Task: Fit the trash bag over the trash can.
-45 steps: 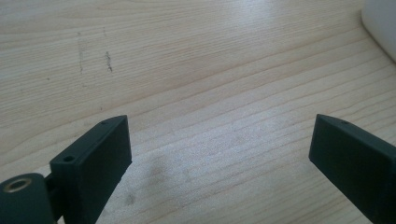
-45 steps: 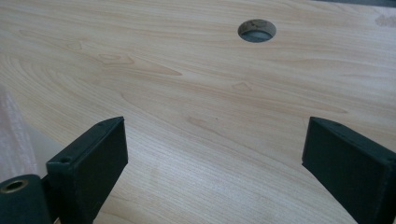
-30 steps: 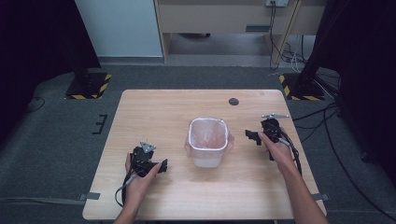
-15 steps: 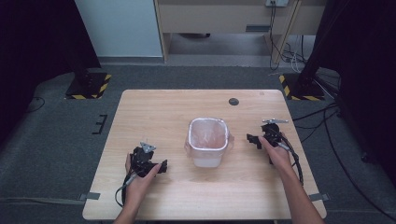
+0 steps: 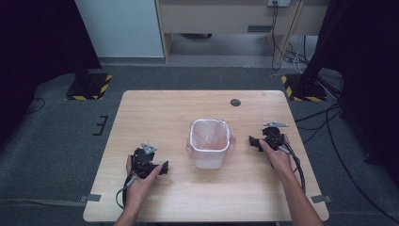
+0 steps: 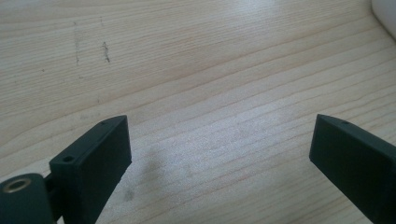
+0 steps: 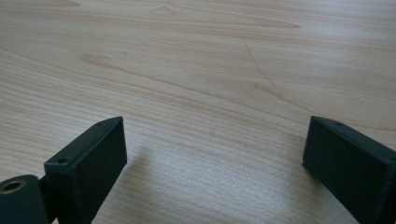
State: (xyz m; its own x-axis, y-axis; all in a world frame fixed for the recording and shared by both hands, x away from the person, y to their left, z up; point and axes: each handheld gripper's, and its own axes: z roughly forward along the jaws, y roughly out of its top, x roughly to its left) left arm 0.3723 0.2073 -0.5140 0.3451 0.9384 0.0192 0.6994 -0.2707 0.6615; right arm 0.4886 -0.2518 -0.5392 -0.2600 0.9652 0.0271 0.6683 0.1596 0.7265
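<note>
So far nothing on the wooden table (image 5: pixel 155 113) looks handled: the small translucent bin (image 5: pixel 210 143), lined with a thin pinkish bag, stands upright and untouched, and neither tool holds anything. By my reading the work with the bin has not begun, so the whole reach and grasp is still left.

Next in size, the bin sits between the two tools, to the right of the left gripper (image 5: pixel 162 168) and to the left of the right gripper (image 5: pixel 253 141), near each but touching neither. In the left gripper view a pale corner of it (image 6: pixel 385 13) shows ahead and to the right of the jaws.

Both tools rest low over the tabletop. The left gripper (image 6: pixel 219 158) has its jaws spread wide with bare wood between them; the right gripper (image 7: pixel 215 158) is likewise spread, with nothing but grain in the gap.

Smallest, a dark round disc (image 5: pixel 235 102) lies on the far part of the table, well apart from the right gripper and beyond the bin. Nothing stands between either tool and the bin, so I judge the approach free from both sides.
</note>
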